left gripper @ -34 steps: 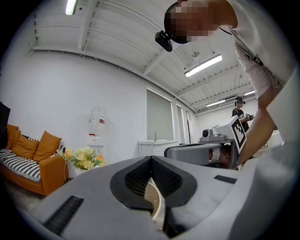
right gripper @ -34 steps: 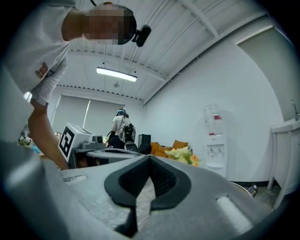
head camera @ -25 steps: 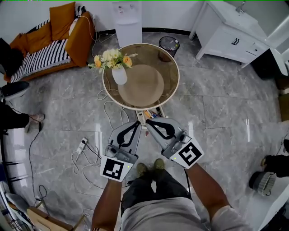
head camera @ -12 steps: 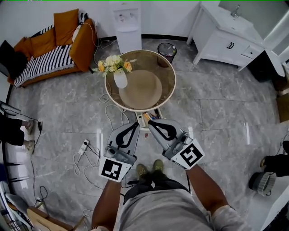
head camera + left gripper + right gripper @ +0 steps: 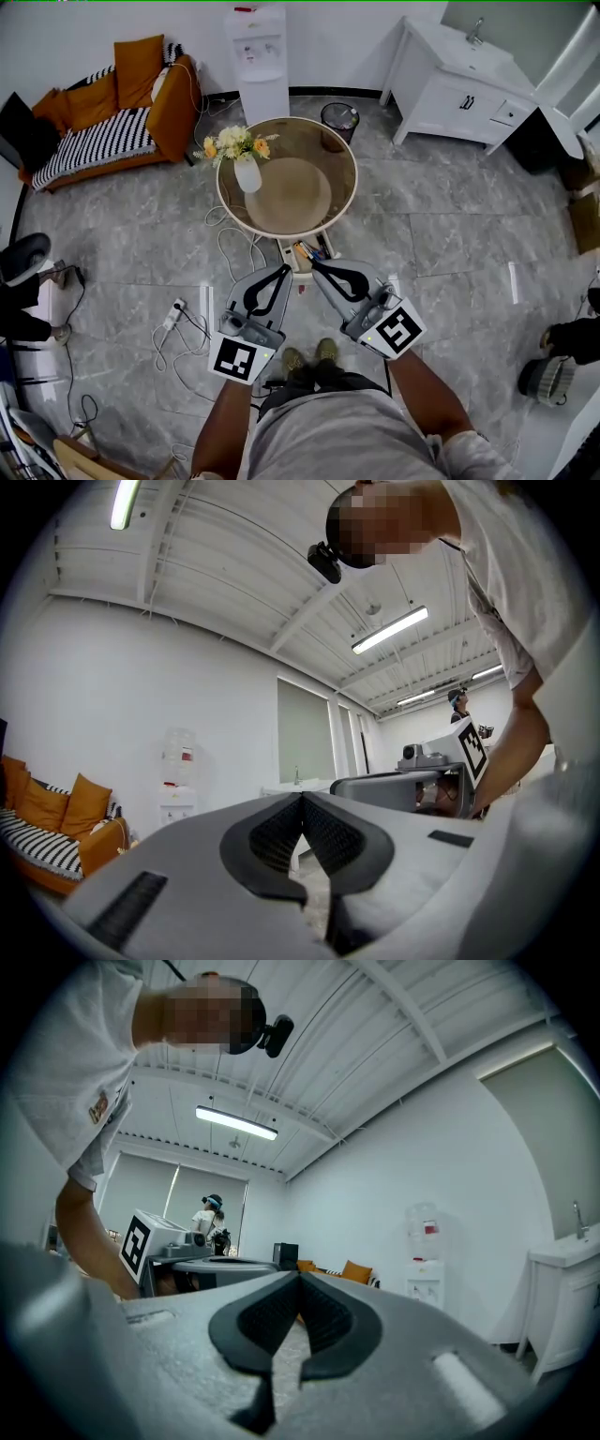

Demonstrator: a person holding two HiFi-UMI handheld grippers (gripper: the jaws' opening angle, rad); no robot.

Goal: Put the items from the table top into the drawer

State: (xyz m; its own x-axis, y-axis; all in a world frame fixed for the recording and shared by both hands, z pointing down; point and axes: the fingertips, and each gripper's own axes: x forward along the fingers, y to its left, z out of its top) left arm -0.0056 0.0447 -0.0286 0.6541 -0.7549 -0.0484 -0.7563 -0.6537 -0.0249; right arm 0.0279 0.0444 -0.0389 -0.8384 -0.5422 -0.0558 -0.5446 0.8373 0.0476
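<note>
Two closed, empty tools: left gripper (image 5: pixel 283 269), right gripper (image 5: pixel 315 264). The drawer (image 5: pixel 285 249) sits half under the round table (image 5: pixel 330 148), its contents indistinct, above the grey marble floor (image 5: pixel 450 234).

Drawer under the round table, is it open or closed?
Open. The drawer sticks out from under the round table, and colourful items show inside it.
</note>
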